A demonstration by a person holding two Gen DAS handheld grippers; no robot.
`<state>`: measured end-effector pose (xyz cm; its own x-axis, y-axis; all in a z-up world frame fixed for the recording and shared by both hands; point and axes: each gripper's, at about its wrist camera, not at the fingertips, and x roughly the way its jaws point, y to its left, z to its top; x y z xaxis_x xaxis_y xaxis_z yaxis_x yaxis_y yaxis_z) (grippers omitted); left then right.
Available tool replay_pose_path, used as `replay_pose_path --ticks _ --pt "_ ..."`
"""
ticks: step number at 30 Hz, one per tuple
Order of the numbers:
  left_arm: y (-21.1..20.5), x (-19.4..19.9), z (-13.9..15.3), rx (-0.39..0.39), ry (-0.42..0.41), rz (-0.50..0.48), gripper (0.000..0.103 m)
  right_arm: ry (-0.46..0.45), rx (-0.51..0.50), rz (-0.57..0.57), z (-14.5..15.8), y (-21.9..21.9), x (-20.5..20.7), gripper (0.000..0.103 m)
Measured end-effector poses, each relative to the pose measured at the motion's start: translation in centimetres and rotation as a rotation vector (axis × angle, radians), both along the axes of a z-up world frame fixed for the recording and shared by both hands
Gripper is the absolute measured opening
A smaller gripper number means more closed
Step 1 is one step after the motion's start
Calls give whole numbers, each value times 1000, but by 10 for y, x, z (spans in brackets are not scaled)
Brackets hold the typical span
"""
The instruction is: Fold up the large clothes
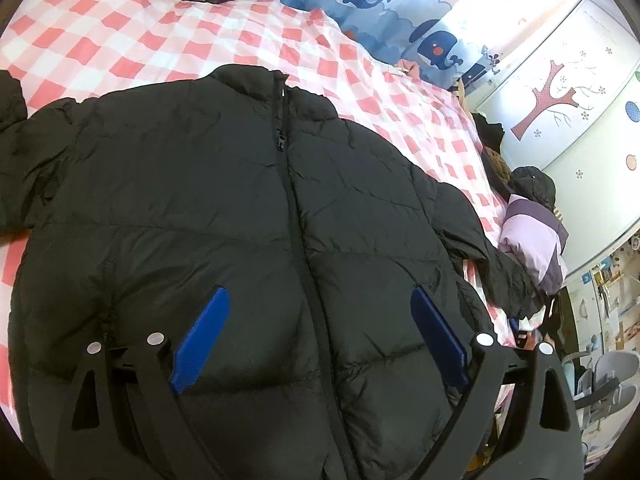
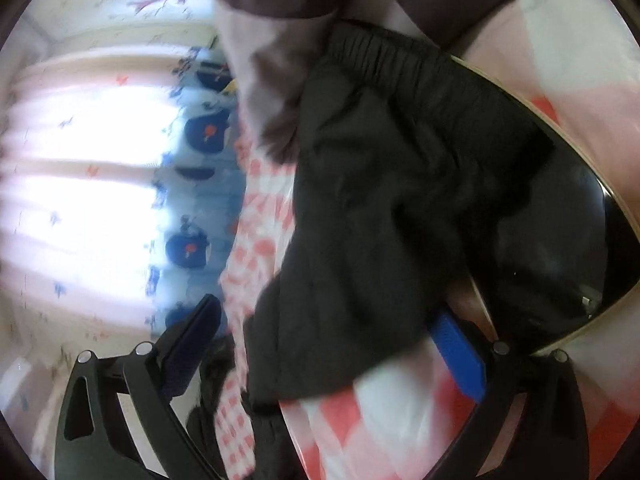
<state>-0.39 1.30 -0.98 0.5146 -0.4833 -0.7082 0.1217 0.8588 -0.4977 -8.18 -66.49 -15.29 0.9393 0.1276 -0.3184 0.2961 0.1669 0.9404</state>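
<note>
A black puffer jacket (image 1: pixel 248 216) lies zipped and flat across the checked bedspread (image 1: pixel 120 36), filling mid-frame, as the left gripper (image 1: pixel 320 332) hovers spread and empty above its hem and the right gripper (image 2: pixel 332 344), likewise unclenched, nears a sleeve cuff (image 2: pixel 384 56), apparently before the first fold.

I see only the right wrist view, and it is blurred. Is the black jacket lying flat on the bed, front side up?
Observer: Yes, the black jacket lies spread out, front up, on the checked sheet.
Operator: Is its zipper closed?
Observer: The zipper is closed nearly up to the collar.
Operator: Where is the left tool?
Observer: The left tool is open over the jacket's lower part, with one finger on each side of the zipper line.
</note>
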Motion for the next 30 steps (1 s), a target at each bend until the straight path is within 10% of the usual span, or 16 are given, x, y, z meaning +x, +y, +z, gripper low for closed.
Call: replay_pose_path --ticks 6,13,18,30 --pt "5 4 -5 -23 21 22 89 17 -306 -54 52 10 16 98" --pt "1 4 -6 12 11 16 89 2 -80 -168 16 -22 19 92" --pt "4 6 -8 17 13 27 89 -47 -52 -186 15 -25 12 23" --pt "17 7 -5 64 -24 95 89 -309 -485 -39 194 52 32 14"
